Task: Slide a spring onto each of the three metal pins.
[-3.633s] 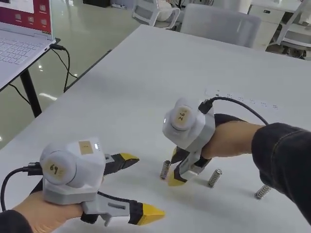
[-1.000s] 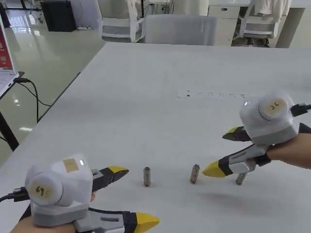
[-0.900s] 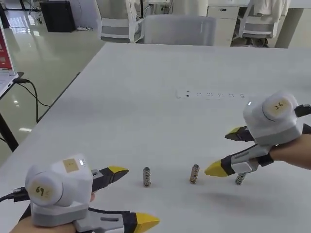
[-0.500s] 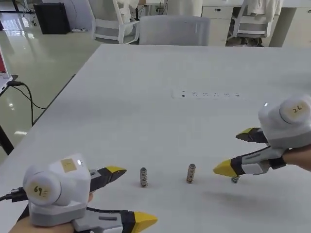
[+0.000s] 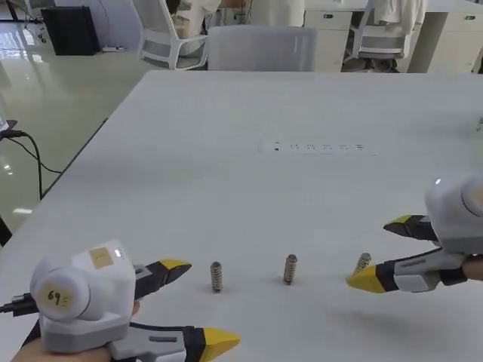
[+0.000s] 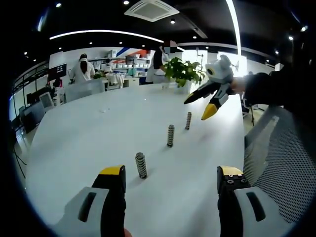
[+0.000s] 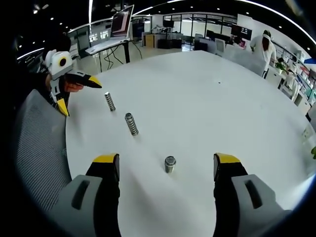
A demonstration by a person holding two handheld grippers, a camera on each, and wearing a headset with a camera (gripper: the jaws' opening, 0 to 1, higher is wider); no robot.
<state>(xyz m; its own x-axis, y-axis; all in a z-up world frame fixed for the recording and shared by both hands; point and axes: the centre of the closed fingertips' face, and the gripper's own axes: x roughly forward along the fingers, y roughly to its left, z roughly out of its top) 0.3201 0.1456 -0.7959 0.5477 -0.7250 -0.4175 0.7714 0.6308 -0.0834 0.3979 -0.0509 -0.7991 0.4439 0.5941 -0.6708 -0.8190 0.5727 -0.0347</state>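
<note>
Three springs stand in a row on the white table (image 5: 226,166), each over a pin: the left spring (image 5: 216,277), the middle spring (image 5: 290,269) and the right spring (image 5: 363,262). My left gripper (image 5: 198,303) rests open at the near left, with the left spring (image 6: 141,165) just ahead of its yellow fingertips (image 6: 112,171). My right gripper (image 5: 381,251) hovers open beside the right spring, which appears end-on (image 7: 170,164) between and slightly beyond its fingertips (image 7: 226,158). Neither gripper holds anything.
A strip of small dark marks (image 5: 317,147) runs across the table's middle. Grey office chairs (image 5: 260,47) stand at the far edge. The table's left edge (image 5: 75,166) drops to a glossy floor. A potted plant (image 6: 185,71) stands beyond the table.
My right gripper was down among the springs, then lifted off and drew back to the right, open. The left gripper has stayed put. The head camera has shifted.
</note>
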